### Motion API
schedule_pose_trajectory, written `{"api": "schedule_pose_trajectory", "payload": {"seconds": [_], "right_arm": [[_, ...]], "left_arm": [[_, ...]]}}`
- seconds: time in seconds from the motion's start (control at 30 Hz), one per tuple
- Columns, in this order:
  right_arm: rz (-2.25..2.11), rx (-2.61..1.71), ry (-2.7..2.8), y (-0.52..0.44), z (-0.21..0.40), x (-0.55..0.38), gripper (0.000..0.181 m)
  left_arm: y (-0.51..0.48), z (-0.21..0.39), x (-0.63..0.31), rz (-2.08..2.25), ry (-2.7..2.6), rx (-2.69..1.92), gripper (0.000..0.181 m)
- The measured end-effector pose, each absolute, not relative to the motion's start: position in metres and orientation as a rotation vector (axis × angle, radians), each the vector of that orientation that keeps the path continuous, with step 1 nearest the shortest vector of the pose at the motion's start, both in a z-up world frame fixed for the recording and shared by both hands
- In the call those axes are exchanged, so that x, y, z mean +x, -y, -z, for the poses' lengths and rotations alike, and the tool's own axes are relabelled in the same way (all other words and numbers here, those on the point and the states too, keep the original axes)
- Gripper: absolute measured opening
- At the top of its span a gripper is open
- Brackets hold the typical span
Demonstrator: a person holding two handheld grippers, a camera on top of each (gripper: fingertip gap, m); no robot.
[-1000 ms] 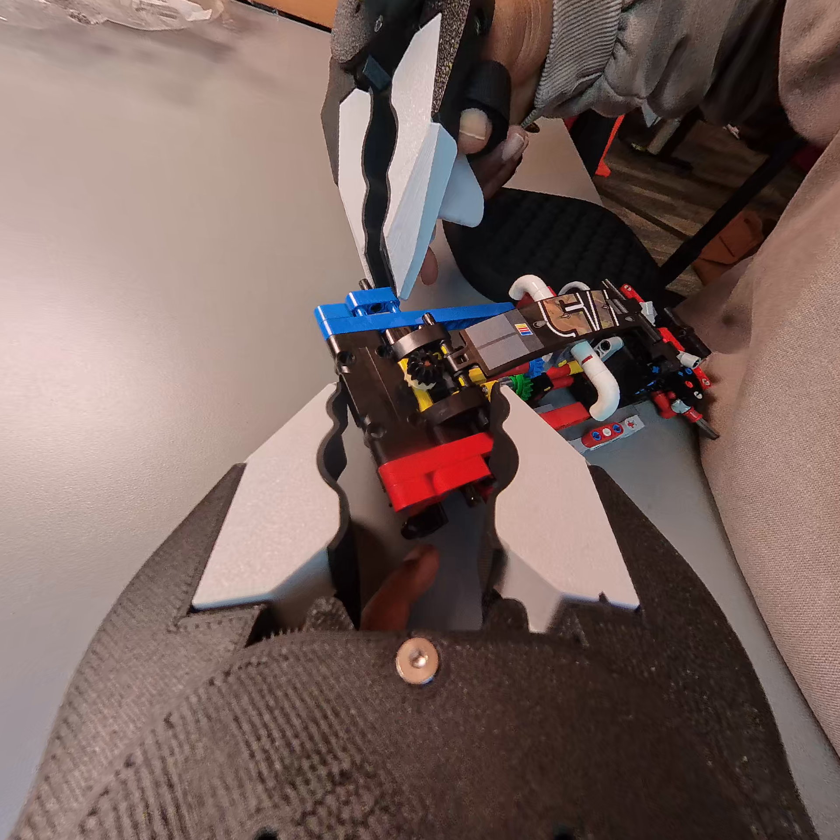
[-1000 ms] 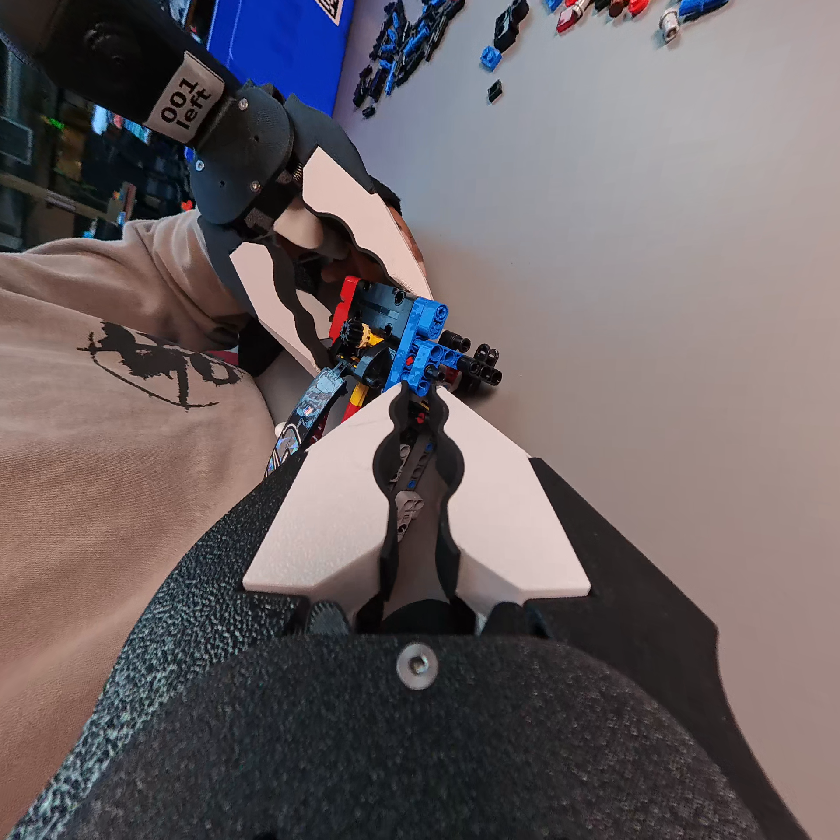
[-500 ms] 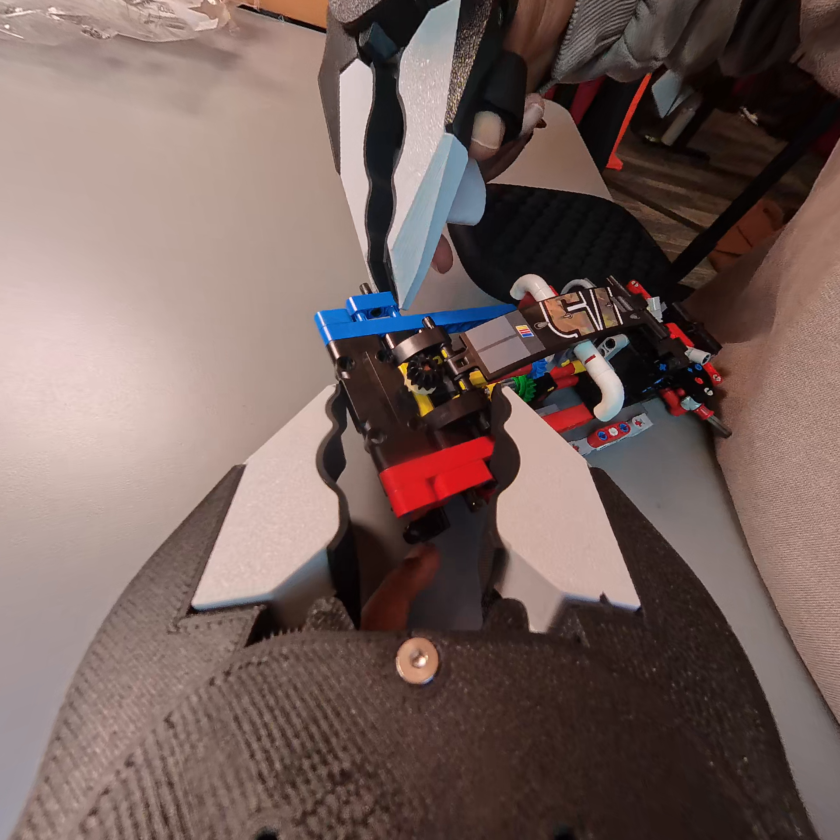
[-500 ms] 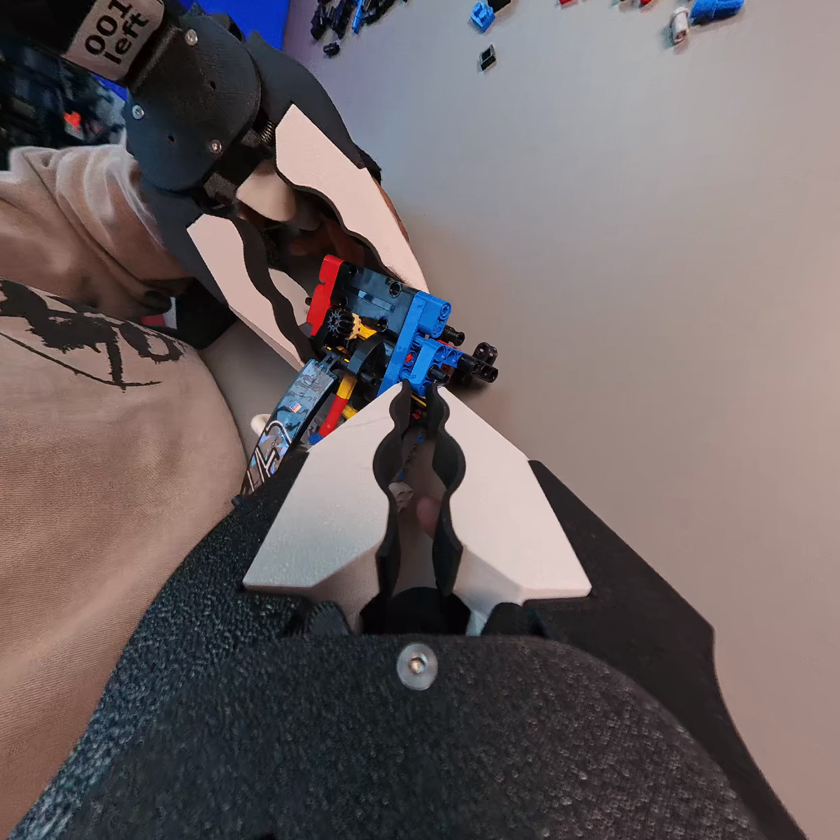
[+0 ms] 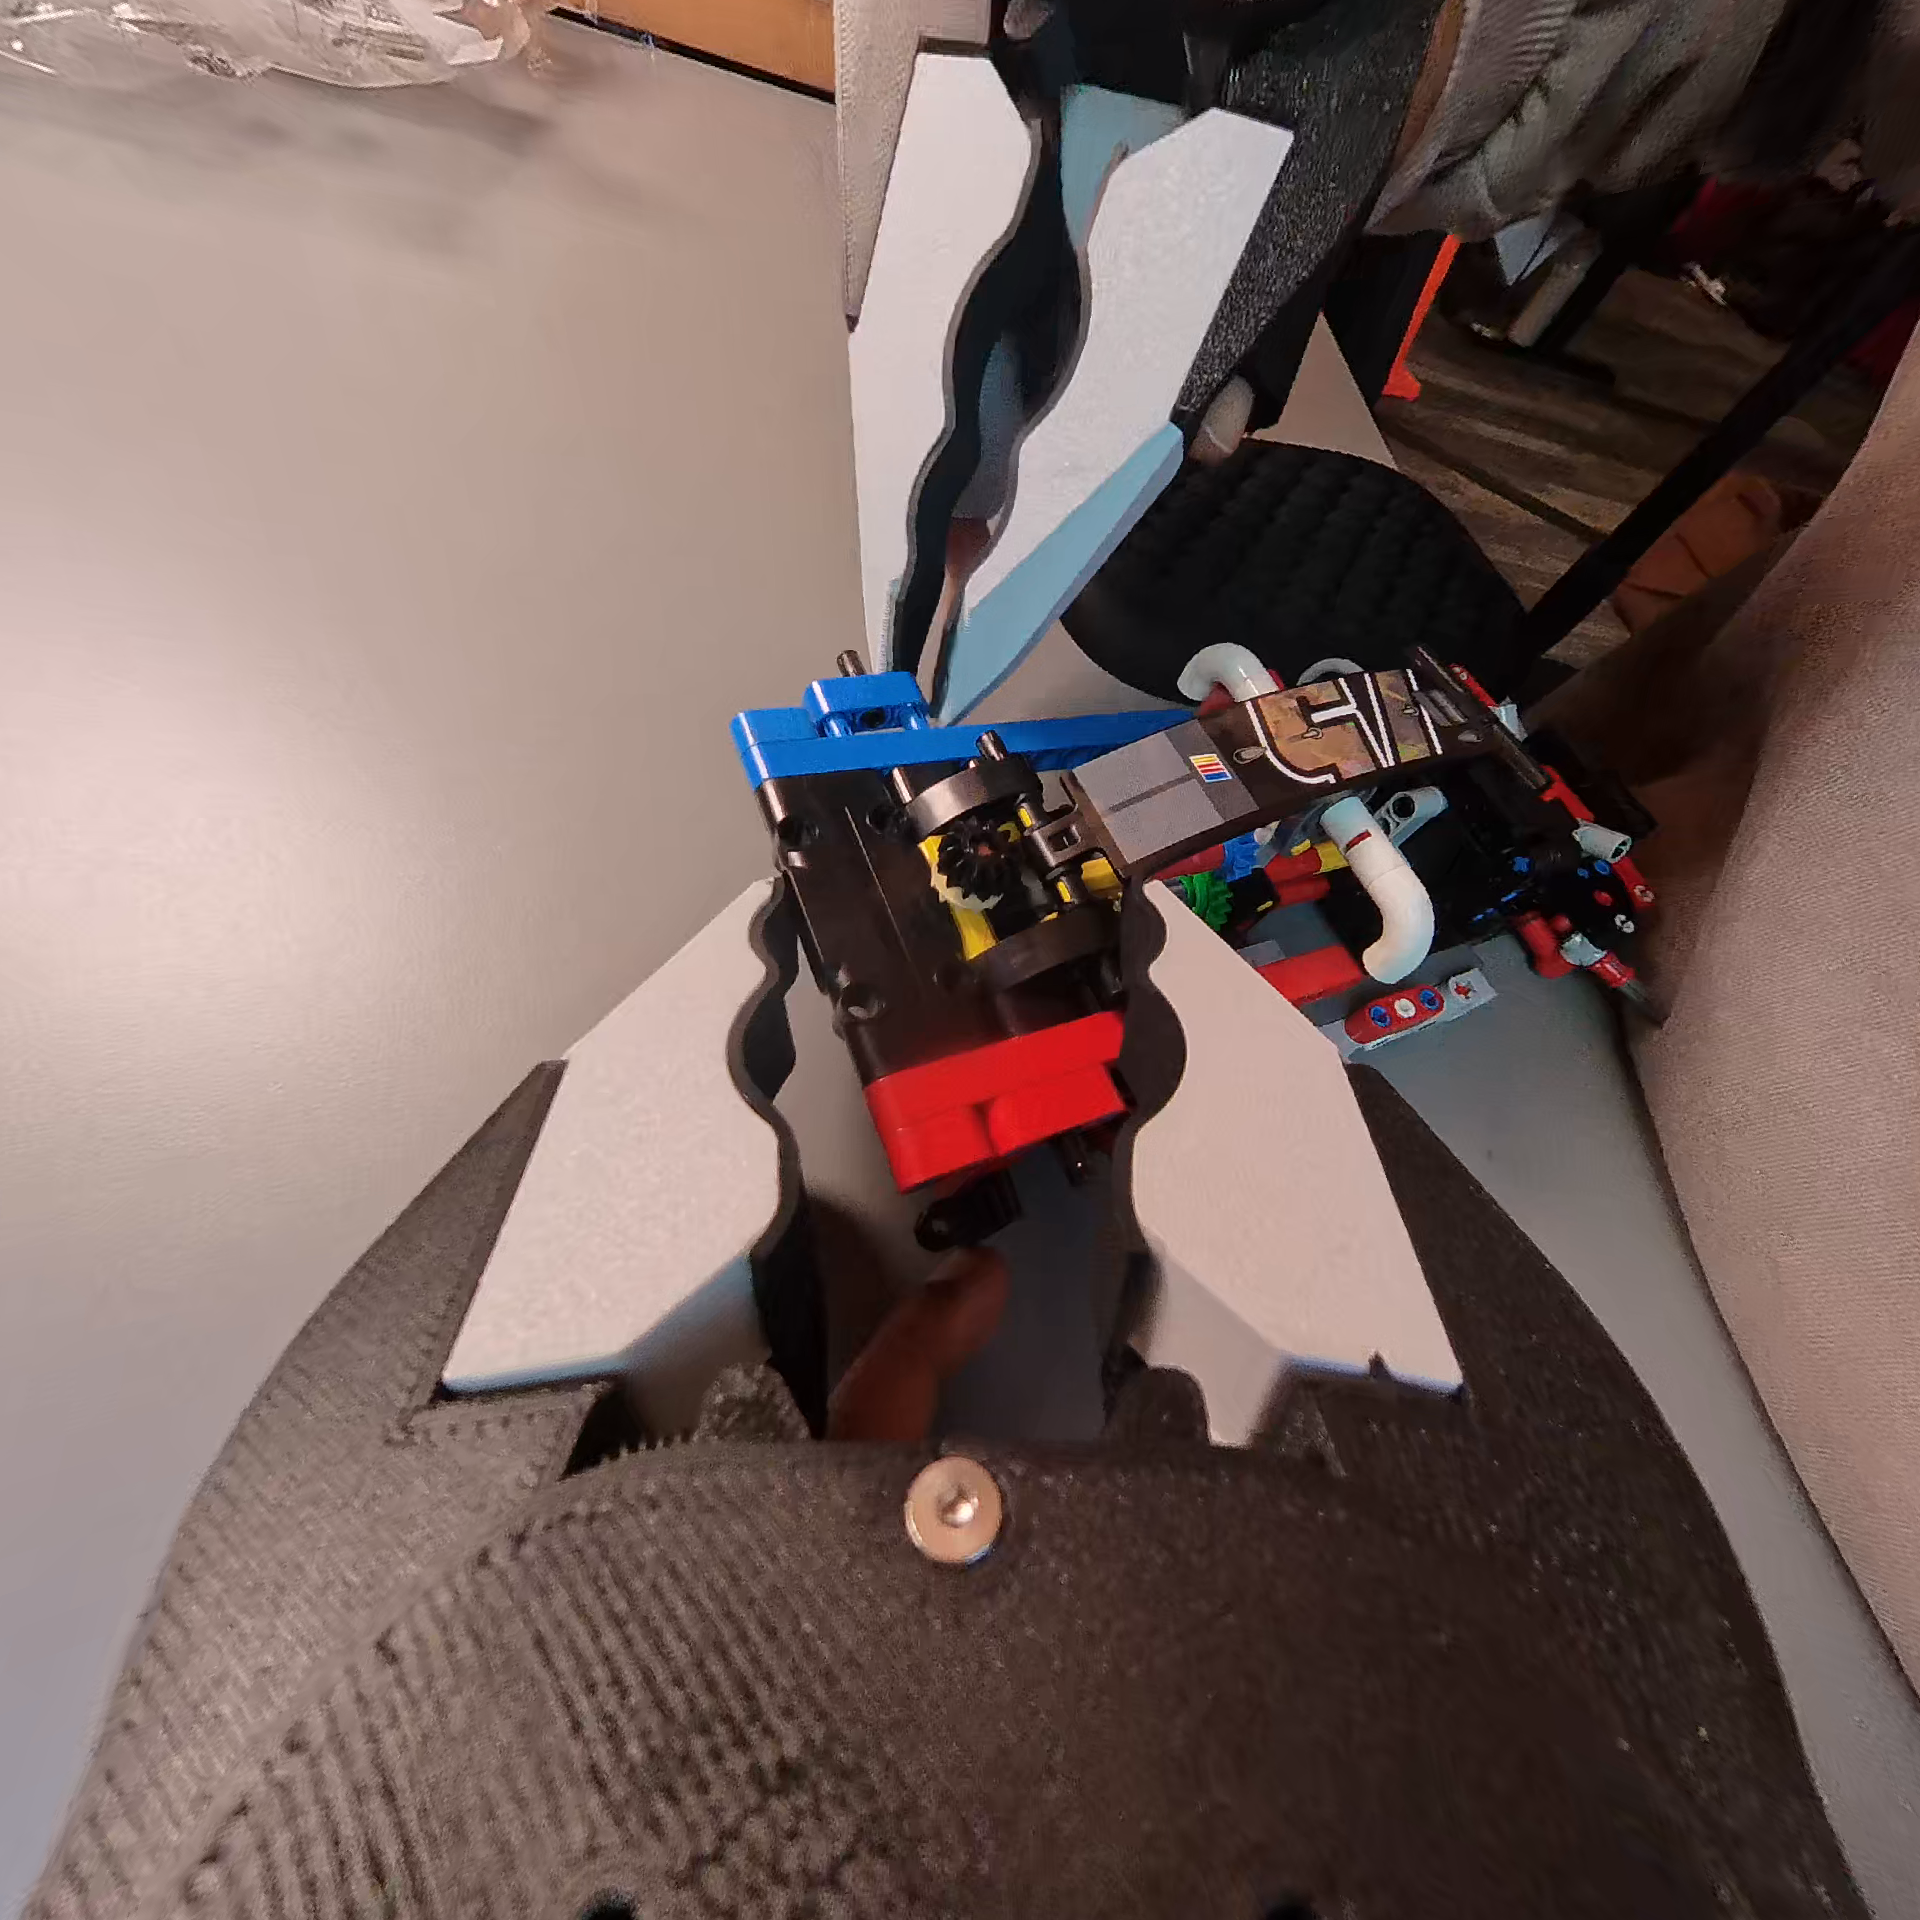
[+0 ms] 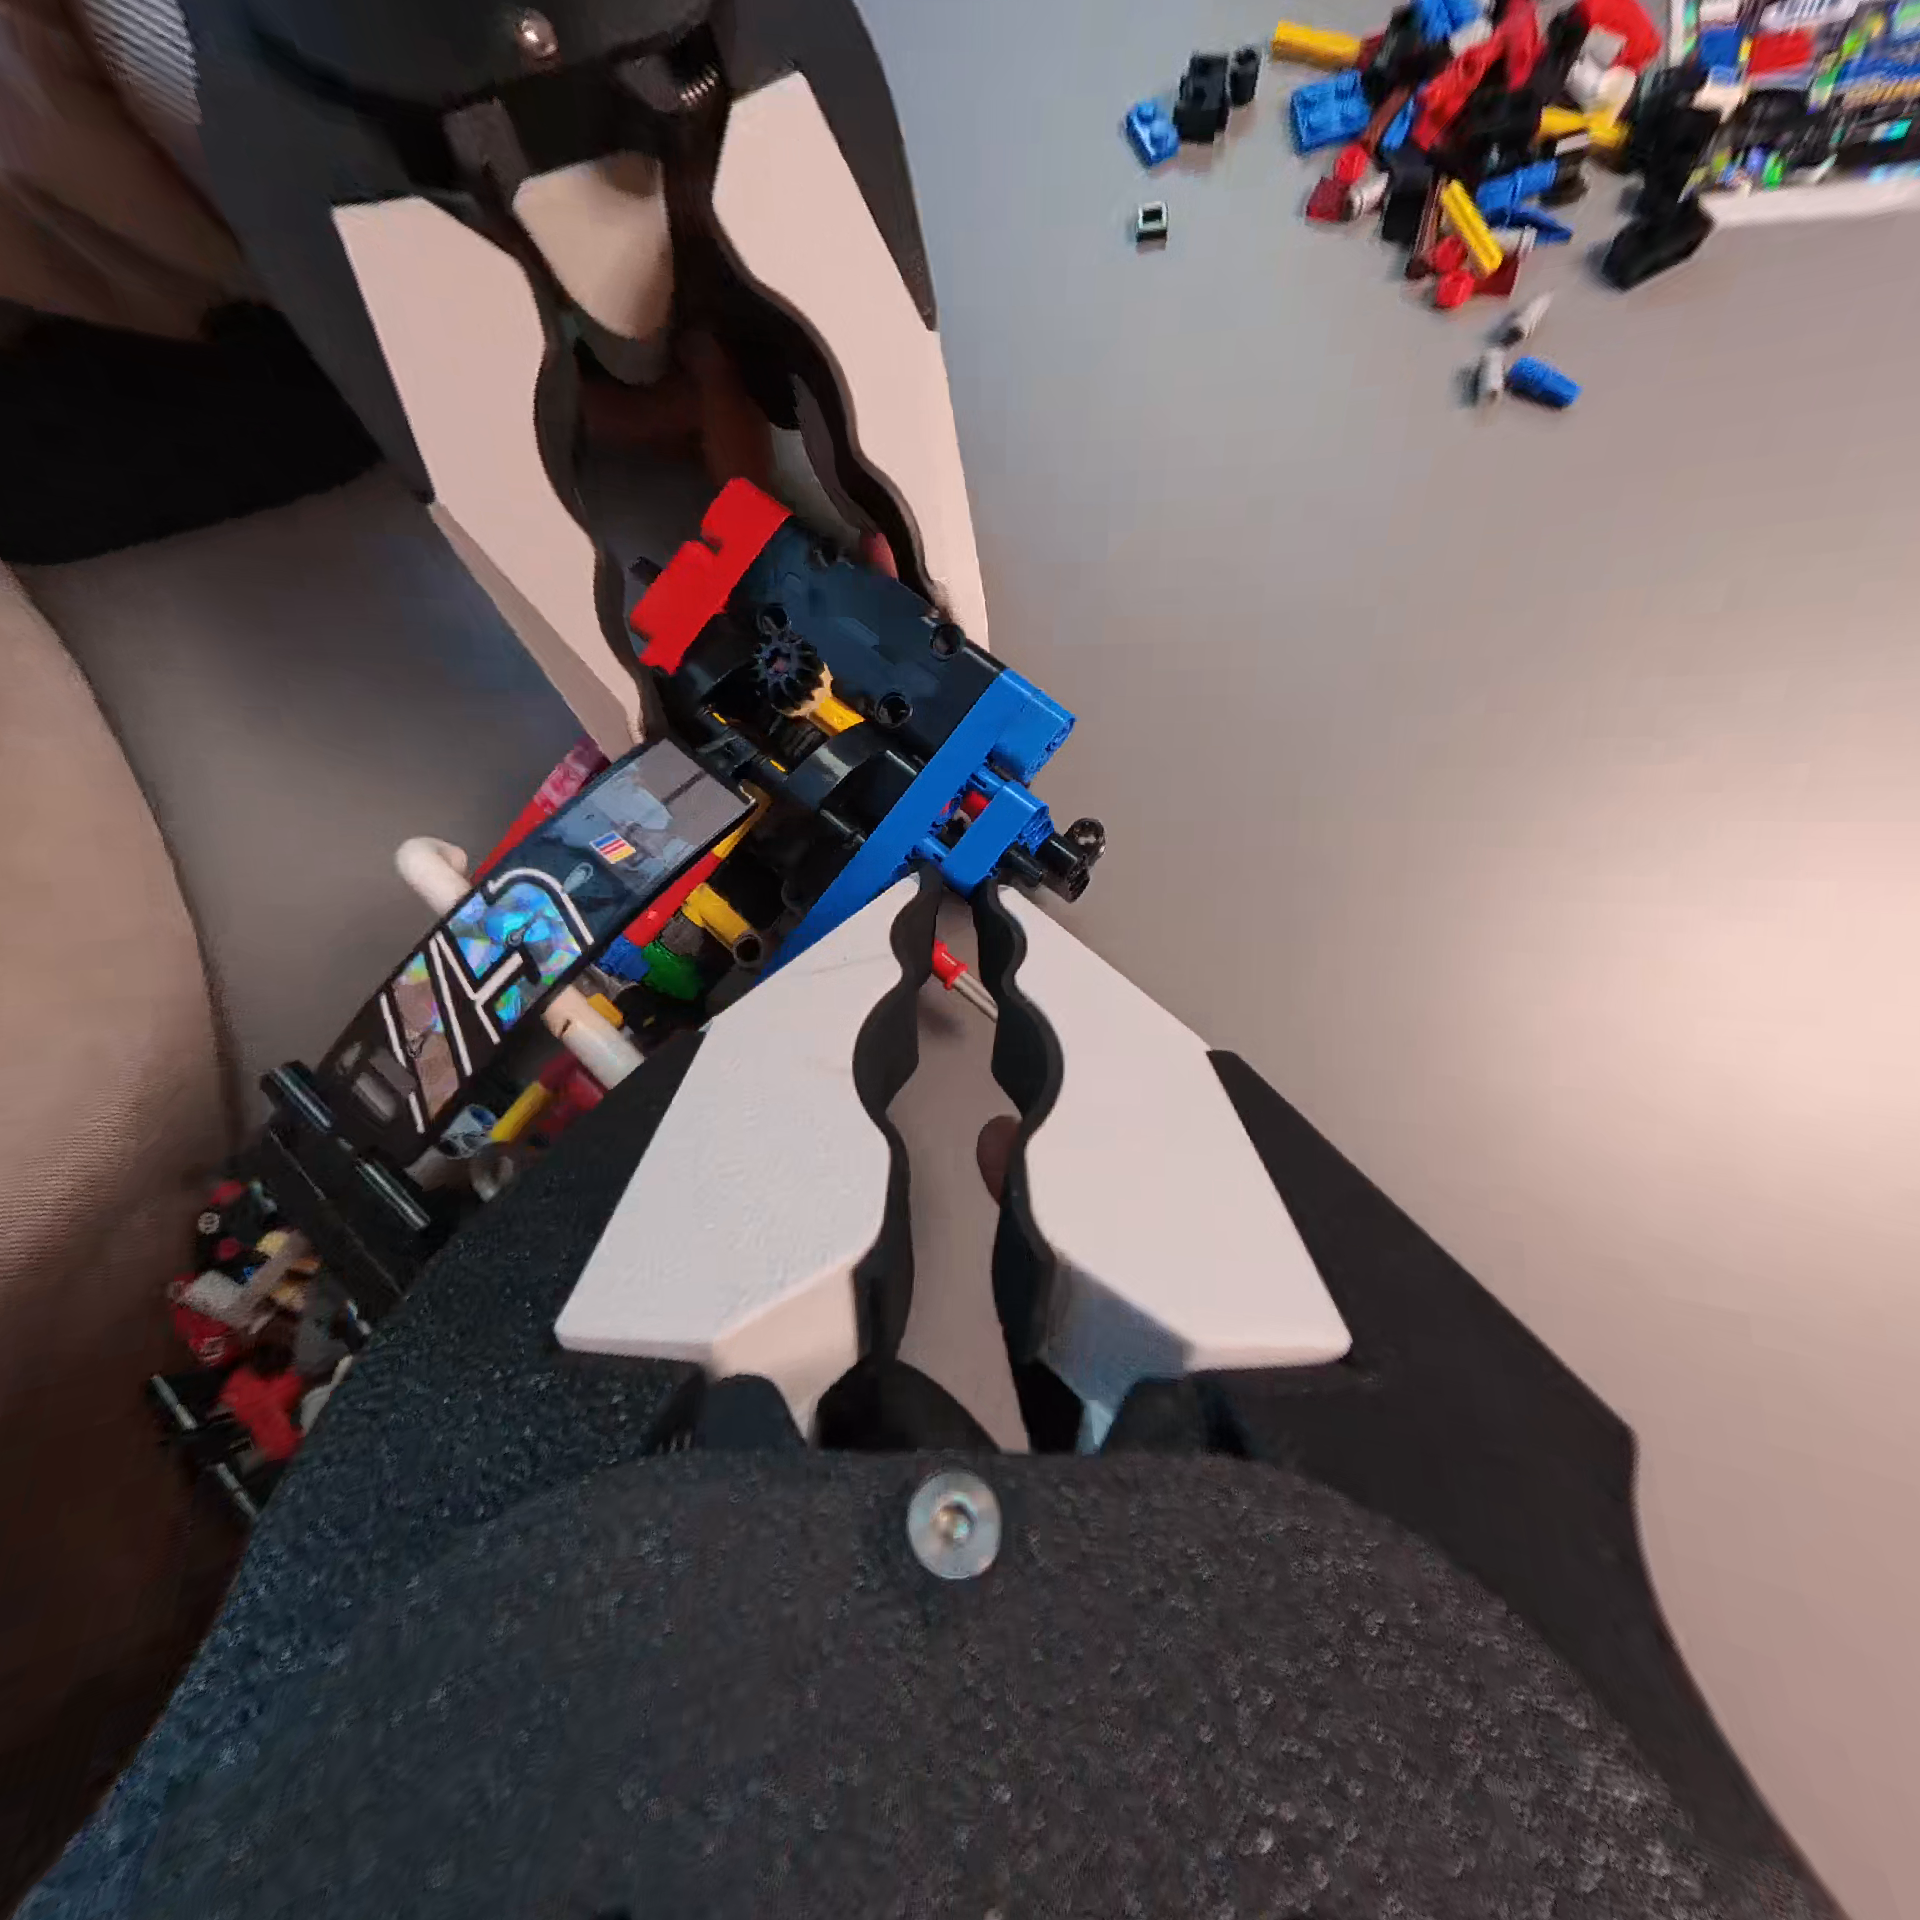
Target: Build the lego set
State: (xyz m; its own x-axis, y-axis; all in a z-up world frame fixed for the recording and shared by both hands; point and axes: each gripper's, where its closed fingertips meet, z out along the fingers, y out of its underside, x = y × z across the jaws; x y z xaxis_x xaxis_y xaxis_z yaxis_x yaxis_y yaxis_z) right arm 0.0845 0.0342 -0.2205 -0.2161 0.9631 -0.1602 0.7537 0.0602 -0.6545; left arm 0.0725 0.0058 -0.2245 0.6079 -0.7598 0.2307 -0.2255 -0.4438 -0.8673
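The left claw clamped the black, red and blue brick car model, the nearly closed right claw pinched a small red pin at its blue end, and only the right view showed the loose coloured bricks.

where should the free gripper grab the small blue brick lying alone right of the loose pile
Take the small blue brick across its two long sides, coming straight down from above. It lies flat on the grey table, slightly apart from the loose pile, with only a small grey piece beside it.
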Motion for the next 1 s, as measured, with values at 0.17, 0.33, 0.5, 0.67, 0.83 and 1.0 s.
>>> {"api": "schedule_pose_trajectory", "payload": {"seconds": [0.17, 0.33, 0.5, 0.67, 0.83, 1.0], "right_arm": [[-1.094, -1.518, 1.94, -0.043, 0.217, 0.089, 0.005], [-1.249, -1.411, 2.008, -0.048, 0.214, 0.09, 0.01], [-1.246, -1.217, 2.207, -0.044, 0.219, 0.086, 0.004], [-1.262, -1.123, 2.346, -0.042, 0.22, 0.089, 0.002], [-1.276, -1.087, 2.403, -0.036, 0.215, 0.086, 0.0], [-1.224, -1.118, 2.382, -0.038, 0.218, 0.084, 0.001]], "left_arm": [[-0.005, 0.224, 0.074, 0.83, -0.78, -1.97, 0.062], [-0.004, 0.223, 0.076, 0.867, -0.817, -1.962, 0.063], [-0.004, 0.223, 0.077, 0.895, -0.842, -1.956, 0.063], [-0.006, 0.224, 0.079, 0.879, -0.863, -1.948, 0.062], [-0.006, 0.224, 0.079, 0.859, -0.87, -1.942, 0.061], [-0.008, 0.224, 0.076, 0.857, -0.849, -1.951, 0.061]]}}
